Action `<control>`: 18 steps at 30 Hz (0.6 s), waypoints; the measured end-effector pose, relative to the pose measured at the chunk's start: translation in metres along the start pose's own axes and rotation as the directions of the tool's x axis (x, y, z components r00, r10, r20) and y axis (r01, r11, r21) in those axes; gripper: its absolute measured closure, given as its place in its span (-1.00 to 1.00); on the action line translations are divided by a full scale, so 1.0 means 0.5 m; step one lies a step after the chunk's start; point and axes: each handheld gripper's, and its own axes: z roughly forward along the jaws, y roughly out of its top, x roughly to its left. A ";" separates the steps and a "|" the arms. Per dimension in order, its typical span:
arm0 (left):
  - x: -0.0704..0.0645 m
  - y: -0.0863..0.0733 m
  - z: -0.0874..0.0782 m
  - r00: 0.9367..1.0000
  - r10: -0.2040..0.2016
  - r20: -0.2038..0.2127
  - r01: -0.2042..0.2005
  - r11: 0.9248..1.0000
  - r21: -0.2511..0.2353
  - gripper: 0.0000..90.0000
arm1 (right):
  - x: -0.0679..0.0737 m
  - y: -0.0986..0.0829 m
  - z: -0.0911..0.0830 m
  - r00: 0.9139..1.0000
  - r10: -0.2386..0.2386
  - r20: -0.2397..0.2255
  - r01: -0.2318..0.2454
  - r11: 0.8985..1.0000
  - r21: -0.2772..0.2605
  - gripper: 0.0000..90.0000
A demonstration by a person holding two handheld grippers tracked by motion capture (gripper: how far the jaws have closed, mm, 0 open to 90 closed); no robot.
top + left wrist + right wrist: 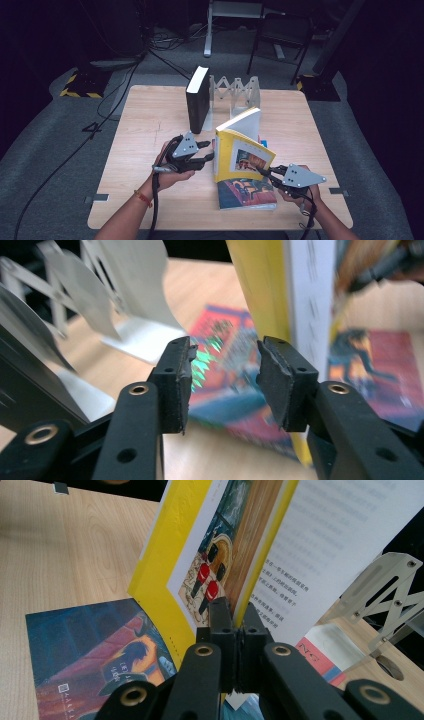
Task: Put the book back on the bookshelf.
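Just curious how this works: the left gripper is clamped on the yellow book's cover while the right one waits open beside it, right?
You have the sides swapped. The right gripper is clamped on the yellow book by its cover, as the right gripper view shows. The left gripper waits open beside it, jaws apart in the left gripper view.

The high view looks forward and down over the whole bench (150,130), while each tongs-mounted camera peers close along its own jaws, both sharing the upright yellow book (235,150).
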 end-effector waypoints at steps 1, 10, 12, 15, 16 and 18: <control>-0.007 -0.022 0.000 1.000 -0.008 0.013 0.007 1.000 0.015 0.22 | 0.000 0.000 0.000 1.000 -0.001 0.002 0.001 1.000 0.000 0.97; -0.057 -0.064 0.019 0.995 -0.014 0.095 0.006 0.997 0.082 -0.17 | 0.003 -0.002 -0.002 1.000 -0.008 0.003 0.008 1.000 -0.003 0.97; -0.069 -0.060 0.033 0.994 -0.011 0.107 0.002 0.996 0.085 -0.23 | 0.003 -0.002 -0.002 1.000 -0.005 0.001 0.005 1.000 -0.004 0.97; -0.083 -0.046 0.058 0.994 -0.010 0.112 0.001 0.997 0.075 -0.29 | 0.004 -0.003 -0.003 1.000 -0.007 0.000 0.007 1.000 -0.005 0.97; -0.083 -0.046 0.058 0.994 -0.010 0.112 0.001 0.997 0.075 -0.30 | 0.004 -0.003 -0.003 1.000 -0.007 0.000 0.007 1.000 -0.005 0.97; -0.086 -0.033 0.069 0.994 -0.001 0.105 -0.005 0.999 0.051 -0.28 | 0.004 -0.004 -0.004 1.000 -0.007 -0.001 0.007 1.000 -0.007 0.97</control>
